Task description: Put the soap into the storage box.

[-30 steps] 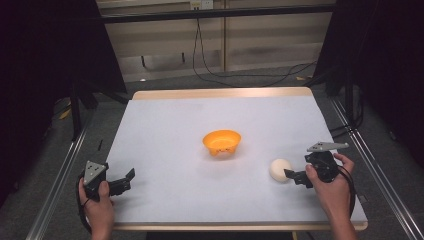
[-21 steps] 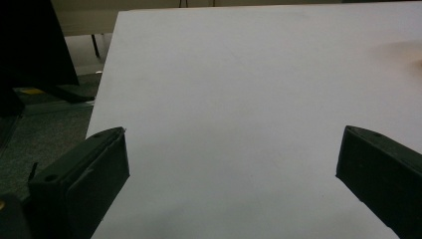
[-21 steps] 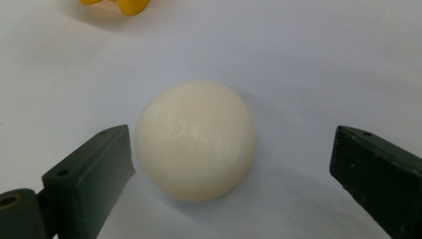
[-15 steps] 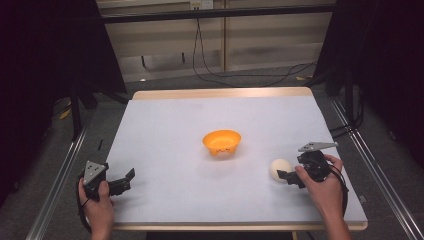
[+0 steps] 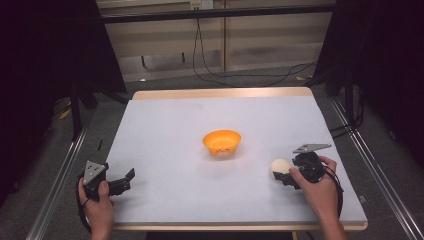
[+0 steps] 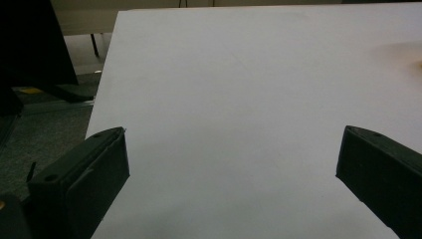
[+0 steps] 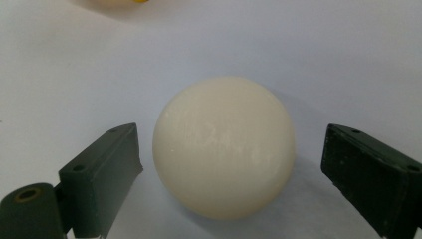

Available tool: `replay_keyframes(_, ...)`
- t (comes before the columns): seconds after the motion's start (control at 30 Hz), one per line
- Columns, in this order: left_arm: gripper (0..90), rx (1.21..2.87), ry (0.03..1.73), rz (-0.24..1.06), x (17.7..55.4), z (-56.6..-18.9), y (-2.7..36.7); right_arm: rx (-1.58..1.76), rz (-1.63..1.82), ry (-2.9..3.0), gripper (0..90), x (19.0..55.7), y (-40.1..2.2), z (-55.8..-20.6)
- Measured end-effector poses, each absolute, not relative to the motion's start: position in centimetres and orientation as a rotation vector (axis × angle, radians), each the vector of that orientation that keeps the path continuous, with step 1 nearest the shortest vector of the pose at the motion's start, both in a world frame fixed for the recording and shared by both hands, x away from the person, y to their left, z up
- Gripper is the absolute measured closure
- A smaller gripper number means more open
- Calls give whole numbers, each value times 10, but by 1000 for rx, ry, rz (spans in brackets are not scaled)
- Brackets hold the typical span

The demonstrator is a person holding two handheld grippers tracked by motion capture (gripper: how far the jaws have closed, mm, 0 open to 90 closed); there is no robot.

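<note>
At the counter's (image 5: 165, 125) near-left corner, the left claw (image 5: 127, 178) is resting in a hand with its jaws spread wide and nothing between them; the left gripper view is looking across bare white surface. At centre an orange bowl (image 5: 221, 142) is sitting upright. To the right, the right claw (image 5: 281, 178) has just been closing around a cream ball (image 5: 280, 166). The right gripper view is showing the ball (image 7: 224, 147) lying between the jaws, gaps remaining on both sides, so it is not yet gripped.
</note>
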State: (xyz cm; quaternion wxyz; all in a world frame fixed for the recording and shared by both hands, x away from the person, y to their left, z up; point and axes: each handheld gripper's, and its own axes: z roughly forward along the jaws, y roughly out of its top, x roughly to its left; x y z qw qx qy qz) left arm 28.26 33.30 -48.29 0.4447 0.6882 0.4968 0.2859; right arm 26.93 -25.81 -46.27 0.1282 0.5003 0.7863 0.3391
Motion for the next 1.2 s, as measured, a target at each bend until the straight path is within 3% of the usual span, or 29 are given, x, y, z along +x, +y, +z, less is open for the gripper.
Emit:
replay_keyframes(0.67, 1, 1705, 1235, 701, 283, -483, 333, 1484, 950, 2279, 235, 274, -248, -473)
replay_keyframes(1.2, 1, 1708, 1233, 706, 283, -483, 333, 1471, 914, 2277, 243, 277, -246, -470)
